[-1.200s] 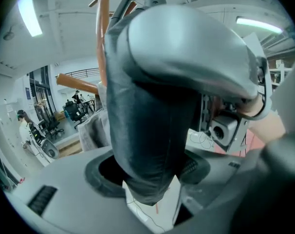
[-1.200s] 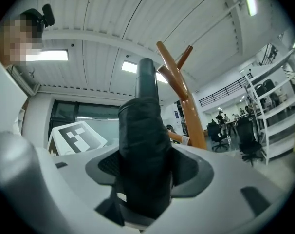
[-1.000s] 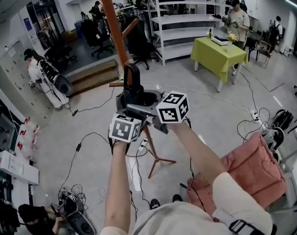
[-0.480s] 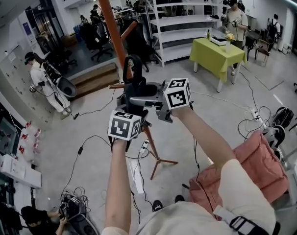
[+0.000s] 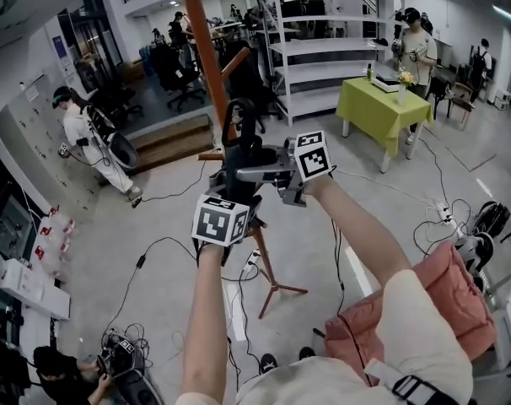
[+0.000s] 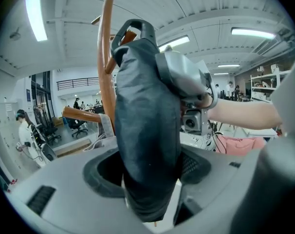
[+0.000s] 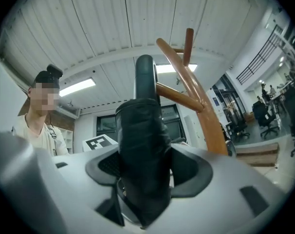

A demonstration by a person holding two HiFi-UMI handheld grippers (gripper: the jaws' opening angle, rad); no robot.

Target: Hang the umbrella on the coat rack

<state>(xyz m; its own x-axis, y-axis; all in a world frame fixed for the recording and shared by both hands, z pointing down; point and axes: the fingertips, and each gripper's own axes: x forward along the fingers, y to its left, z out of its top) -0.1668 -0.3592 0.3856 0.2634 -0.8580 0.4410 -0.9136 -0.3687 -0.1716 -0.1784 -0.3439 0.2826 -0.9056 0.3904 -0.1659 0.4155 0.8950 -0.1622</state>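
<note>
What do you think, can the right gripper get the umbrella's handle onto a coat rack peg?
Probably yes. The right gripper and left gripper are both shut on the umbrella; its curved handle sticks up free, and the pegs of the coat rack stand close beyond, nothing between.

The left tool [image 6: 150, 175] clamps the black umbrella [image 6: 146, 126], coat rack [image 6: 106, 57] behind.

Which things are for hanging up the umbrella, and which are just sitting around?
For the job: umbrella, coat rack, left gripper, right gripper (both gripping the umbrella).
Just around: green table, white shelves, pink cloth.
</note>
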